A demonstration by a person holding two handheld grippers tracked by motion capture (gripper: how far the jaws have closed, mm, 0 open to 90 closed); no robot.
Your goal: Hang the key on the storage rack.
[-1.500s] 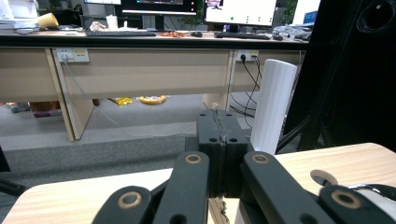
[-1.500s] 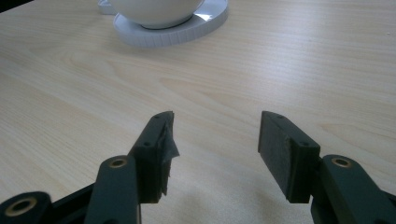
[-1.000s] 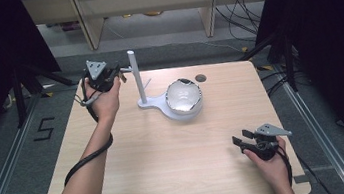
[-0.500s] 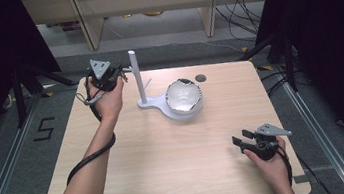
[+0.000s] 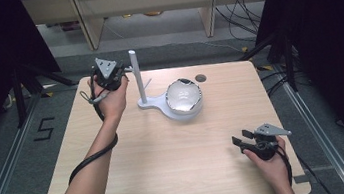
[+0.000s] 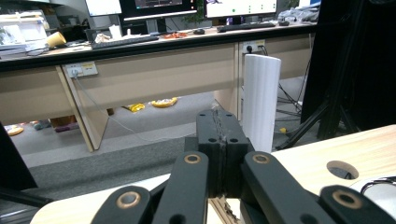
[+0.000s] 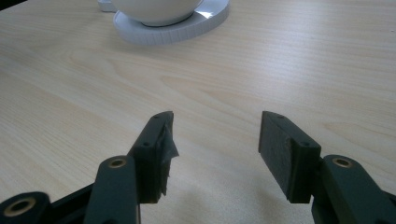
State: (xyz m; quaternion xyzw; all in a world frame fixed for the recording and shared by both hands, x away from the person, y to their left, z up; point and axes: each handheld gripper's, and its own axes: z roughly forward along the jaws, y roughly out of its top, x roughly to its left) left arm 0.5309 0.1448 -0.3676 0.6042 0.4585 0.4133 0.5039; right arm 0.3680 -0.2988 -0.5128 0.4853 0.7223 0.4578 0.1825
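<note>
On the table (image 5: 166,148) the white stand (image 5: 153,101) carries a bowl (image 5: 183,95) beside its post (image 5: 136,76). My left tongs (image 5: 117,75), pressed together and empty, hover just beside the post. My right tongs (image 5: 238,139) rest spread near my edge. I think next I must open the left ones.

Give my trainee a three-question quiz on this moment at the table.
1. True or false: the left gripper has its fingers shut.
2. What sits on the white stand's round base: A a bowl, B a cup, C a plate?
3. What lies between the right gripper's fingers?

Key: 1 true. 2 A. 3 Nothing; they stand open above bare table.
</note>
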